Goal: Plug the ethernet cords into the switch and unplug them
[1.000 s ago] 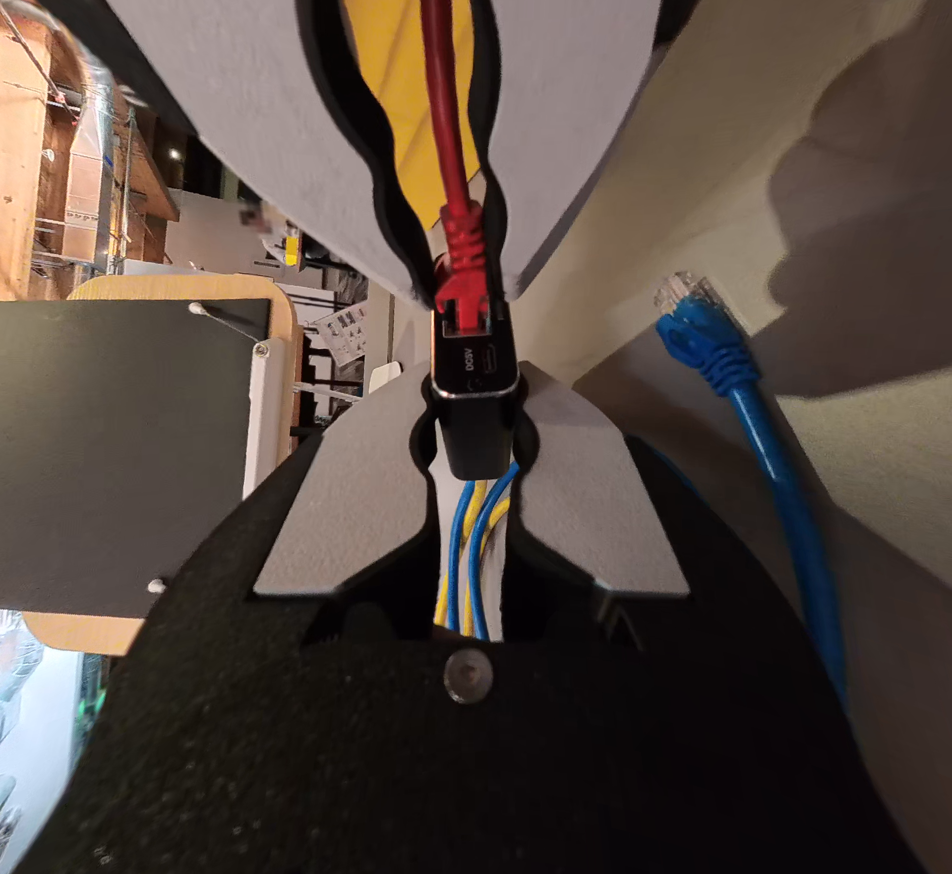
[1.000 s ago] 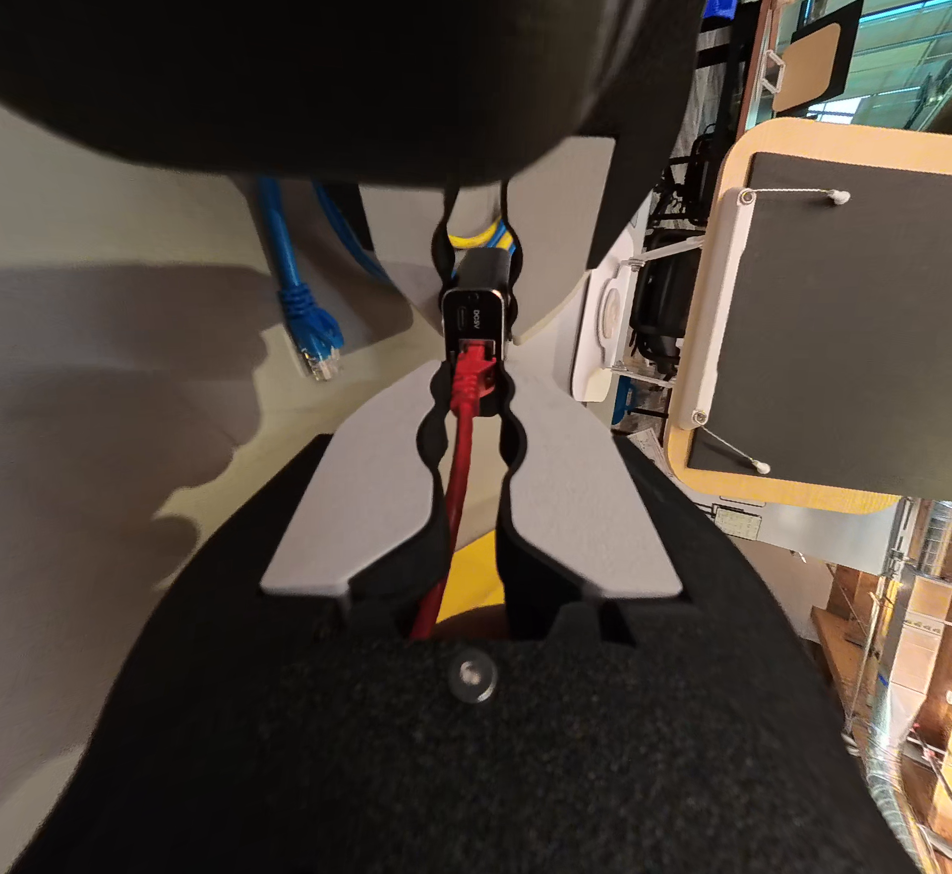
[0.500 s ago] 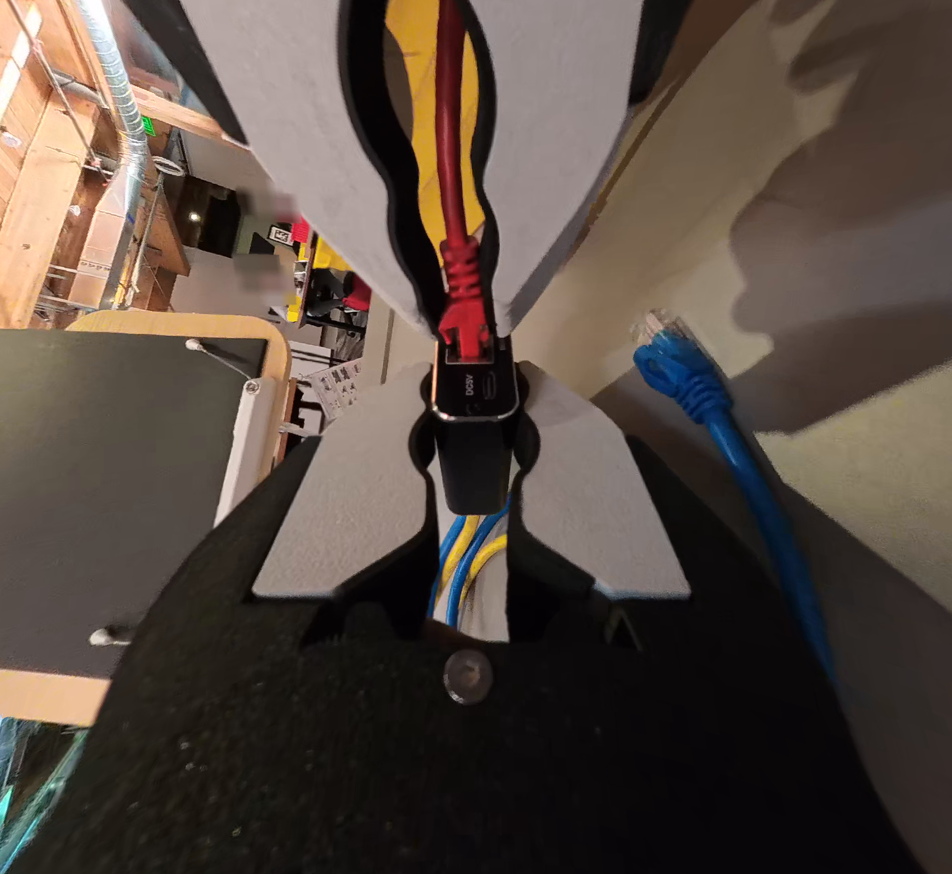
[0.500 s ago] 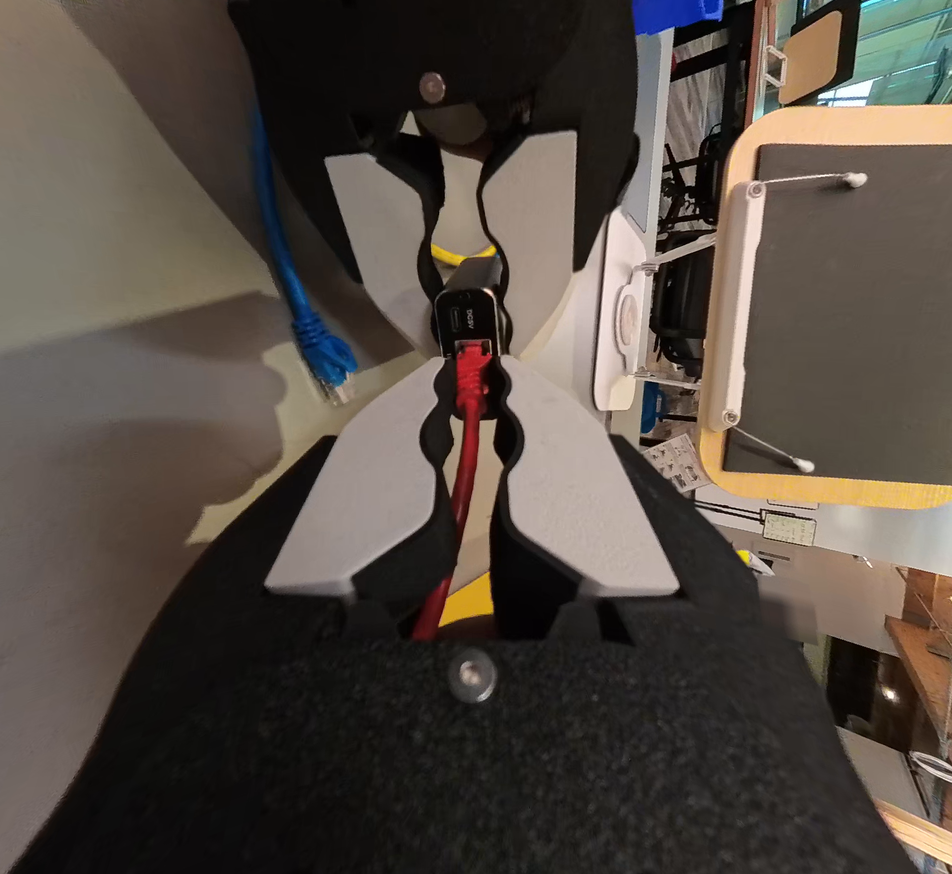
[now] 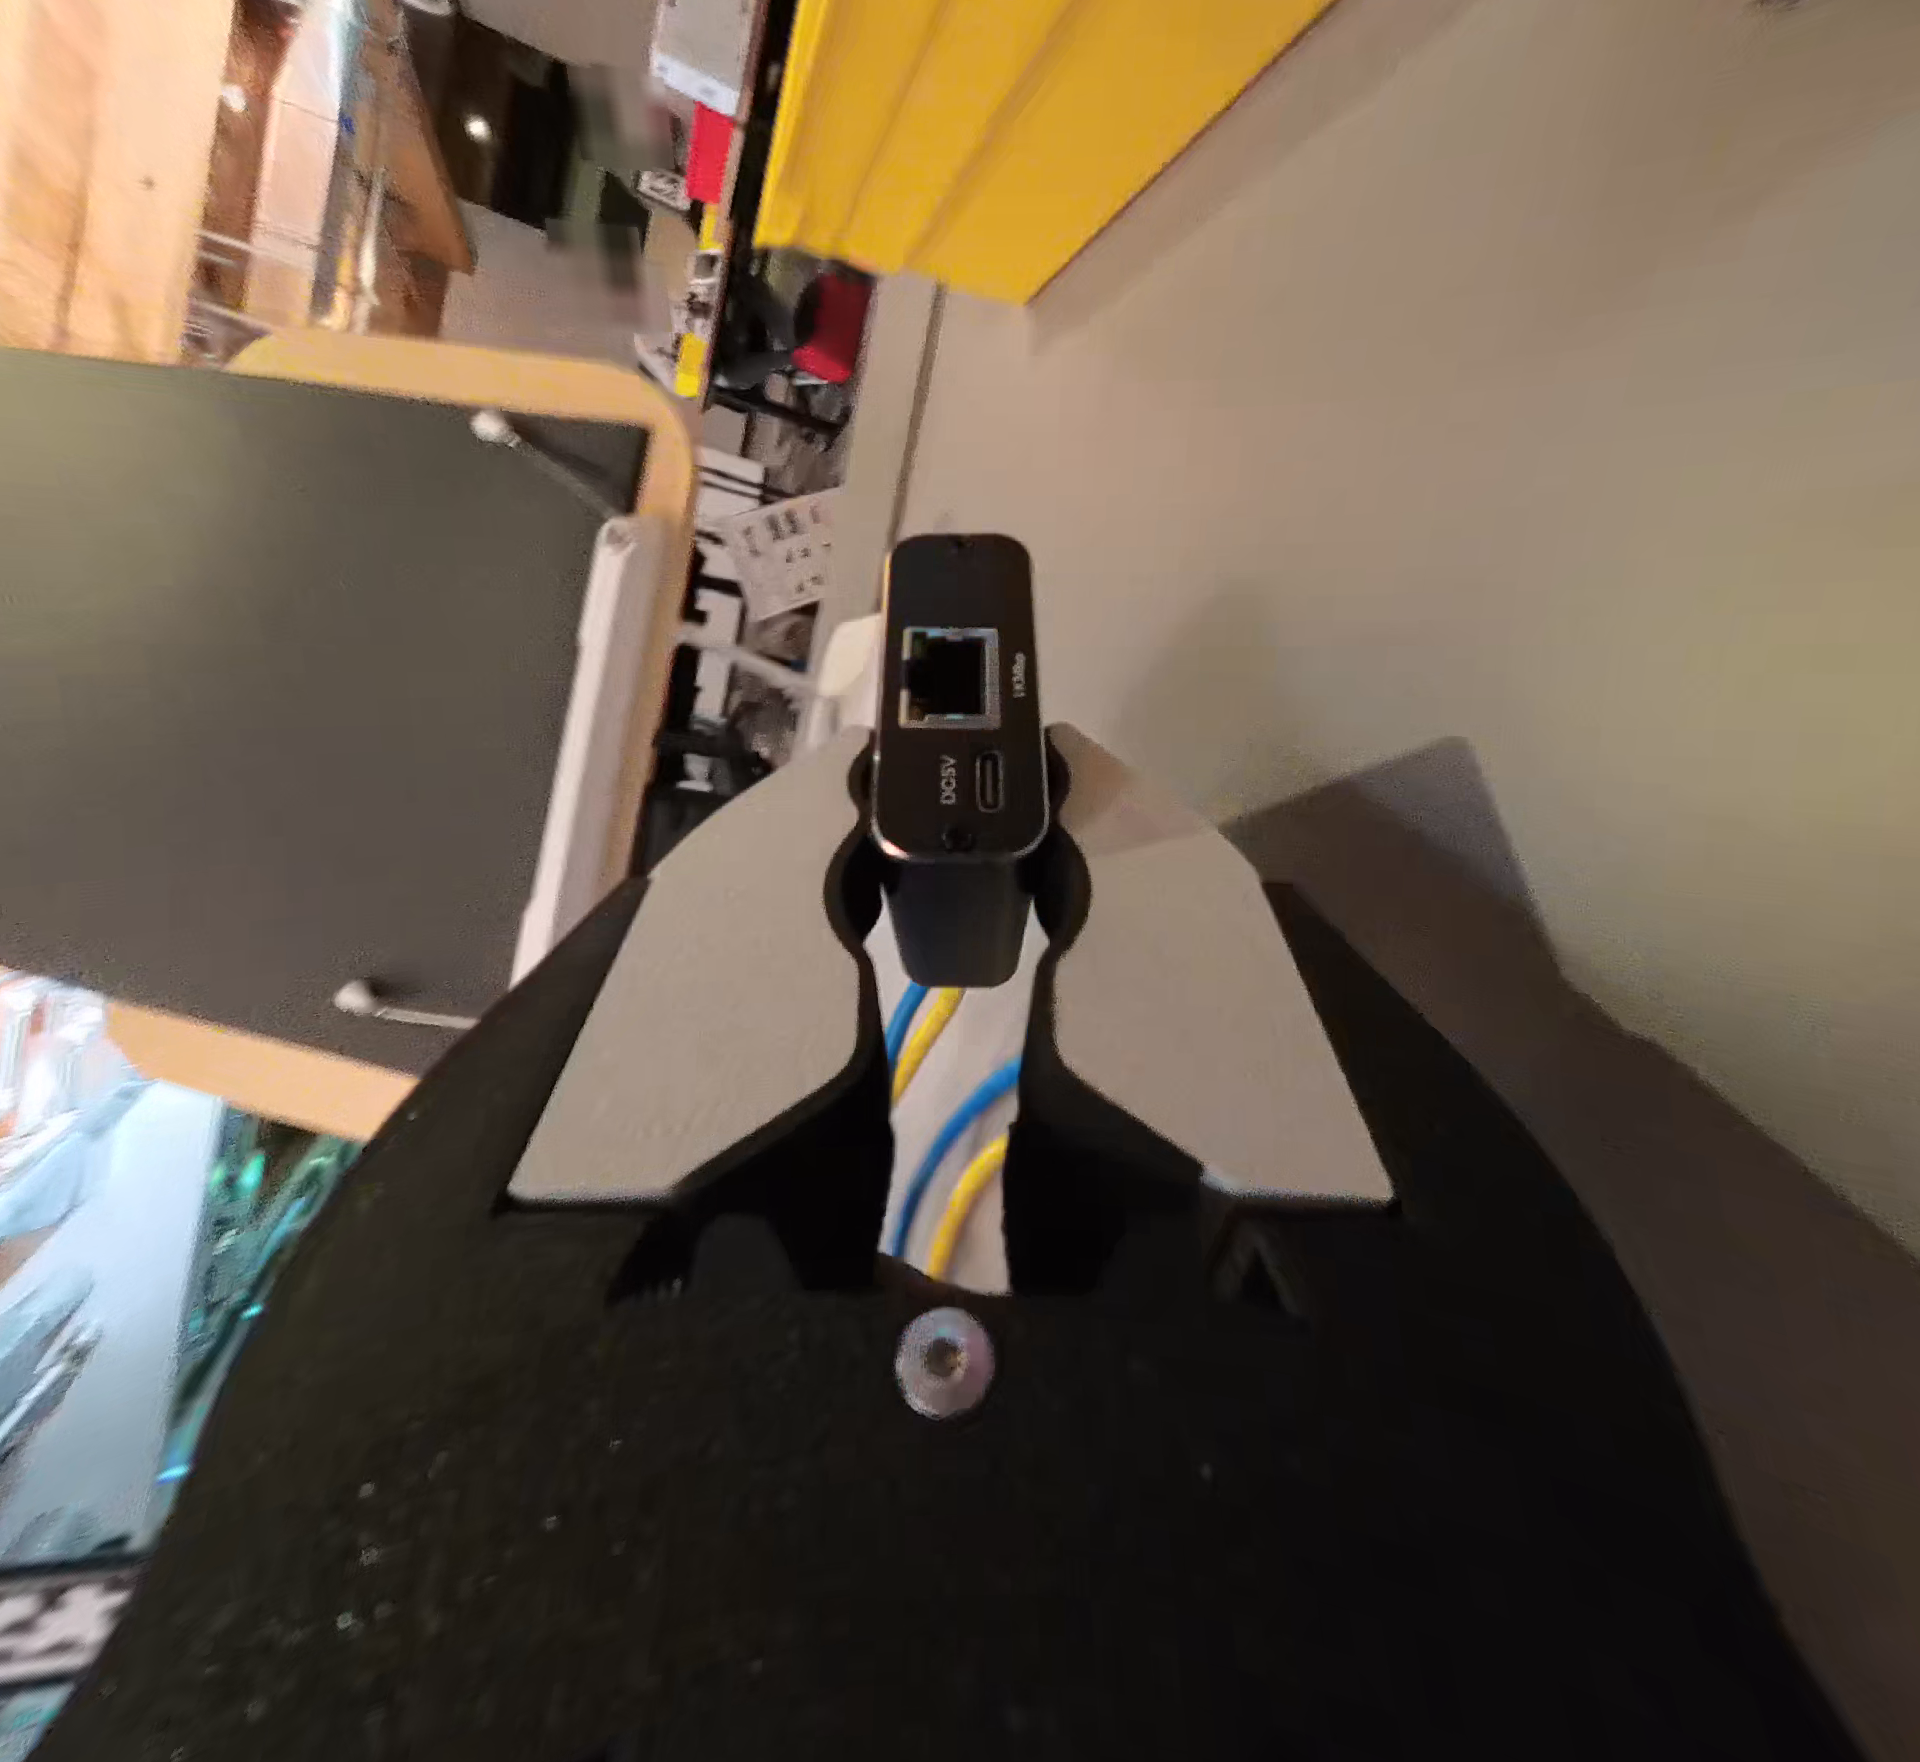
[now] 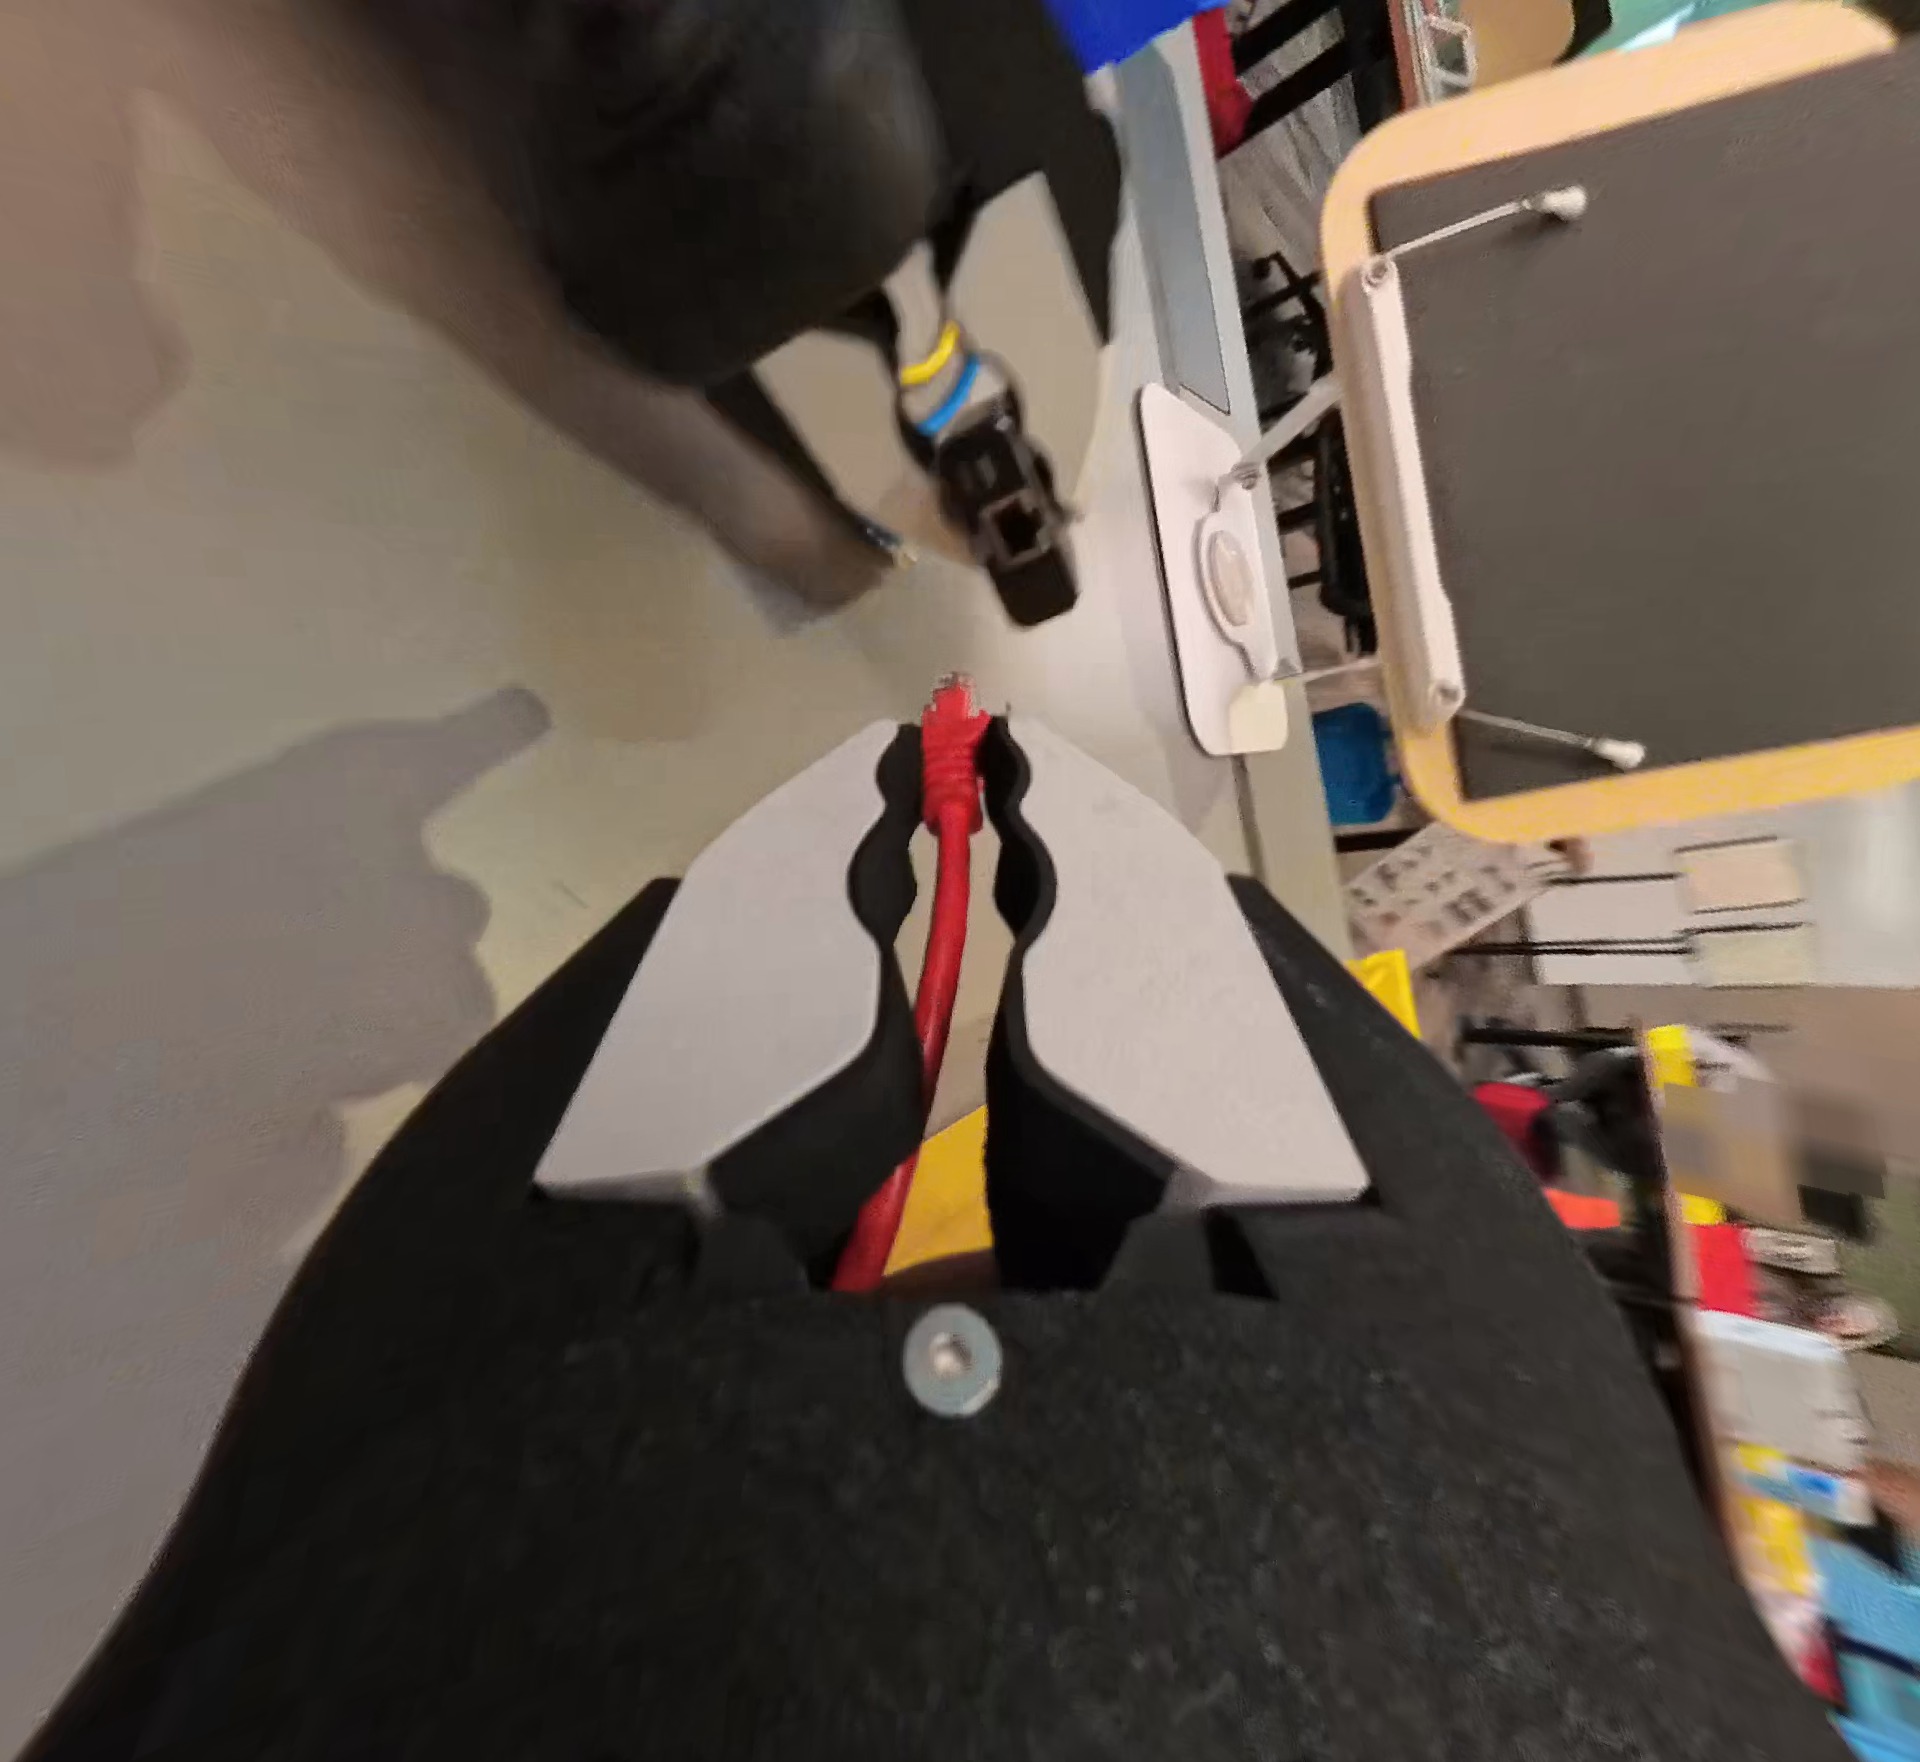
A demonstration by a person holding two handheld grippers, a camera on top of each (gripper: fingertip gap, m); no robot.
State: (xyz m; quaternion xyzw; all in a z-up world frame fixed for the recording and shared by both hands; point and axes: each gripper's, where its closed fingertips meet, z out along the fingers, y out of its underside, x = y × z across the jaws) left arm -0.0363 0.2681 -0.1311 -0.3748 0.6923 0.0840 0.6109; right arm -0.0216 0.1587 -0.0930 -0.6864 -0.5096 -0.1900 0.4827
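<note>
1. Two grippers apart: left gripper [image 5: 958, 782] fingers pinch black switch [image 5: 958, 694], port empty, above tabletop [image 5: 1455, 465].
2. Right gripper [image 6: 954, 736] fingers pinch red cord [image 6: 951, 839] behind plug.
3. Cord looks limp, plug rigid w/ likely fragile clip; grip at boot.

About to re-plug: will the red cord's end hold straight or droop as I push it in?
Probably straight: the right gripper pinches the red cord just behind its plug, leaving little free. The cord behind bends, so it likely trails limply.
</note>
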